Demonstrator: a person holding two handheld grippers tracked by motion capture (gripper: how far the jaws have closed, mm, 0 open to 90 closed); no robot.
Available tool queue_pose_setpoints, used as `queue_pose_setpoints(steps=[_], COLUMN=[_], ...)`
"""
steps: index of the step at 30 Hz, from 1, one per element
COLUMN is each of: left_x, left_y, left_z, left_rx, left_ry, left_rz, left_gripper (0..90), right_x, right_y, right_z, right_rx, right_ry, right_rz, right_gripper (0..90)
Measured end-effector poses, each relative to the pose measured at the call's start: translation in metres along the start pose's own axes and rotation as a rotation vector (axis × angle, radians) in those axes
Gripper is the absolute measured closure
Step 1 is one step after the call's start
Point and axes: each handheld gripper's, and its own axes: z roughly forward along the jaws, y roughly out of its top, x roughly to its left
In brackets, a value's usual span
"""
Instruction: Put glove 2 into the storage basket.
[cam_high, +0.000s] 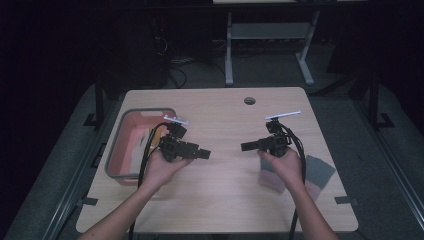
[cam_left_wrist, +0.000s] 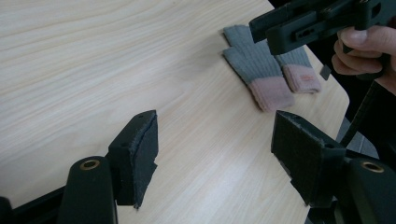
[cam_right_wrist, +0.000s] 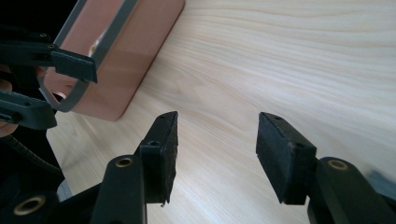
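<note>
The left gripper (cam_left_wrist: 215, 149) and the right gripper (cam_right_wrist: 217, 156) are held level above the wooden table (cam_high: 225, 195), tips facing each other across a bare gap, each with jaws spread and nothing between the pads. A pair of grey gloves with pink cuffs (cam_left_wrist: 271, 70) lies flat just beyond and beneath the right gripper, near the table's edge. A pink bin with a grey rim (cam_right_wrist: 121, 56) stands just behind the left gripper.

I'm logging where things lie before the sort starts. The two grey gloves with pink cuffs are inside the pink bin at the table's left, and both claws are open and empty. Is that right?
Not quite. The gloves lie flat on the table near its right edge, not in the bin, as the left gripper view shows. The rest holds: the left claw and right claw are open and empty.
</note>
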Motion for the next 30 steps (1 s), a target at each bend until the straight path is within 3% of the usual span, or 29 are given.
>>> queue_pose_setpoints(steps=[6,9,18,21,30], left_x=[-0.010,-0.021,-0.035,-0.039,-0.046], left_y=[0.000,-0.001,-0.002,-0.003,-0.006], left_z=[0.006,0.014,0.030,0.037,0.053], left_rx=[-0.005,0.003,0.008,0.000,0.005], left_ry=[-0.024,-0.028,-0.058,-0.081,-0.088], left_rz=[0.001,0.035,0.058,0.065,0.071], left_gripper=[31.1,30.9,29.6,29.0,28.5], right_x=[-0.008,-0.013,-0.024,-0.026,-0.037], right_y=[-0.011,-0.020,-0.038,-0.045,-0.062], right_z=[-0.010,-0.019,-0.035,-0.042,-0.051], right_rx=[-0.003,-0.012,-0.023,-0.016,-0.002], right_ry=[-0.025,-0.038,-0.051,-0.088,-0.152], right_rz=[0.008,0.009,0.006,-0.004,-0.038], right_gripper=[47.2,46.8,45.2,42.9,42.6])
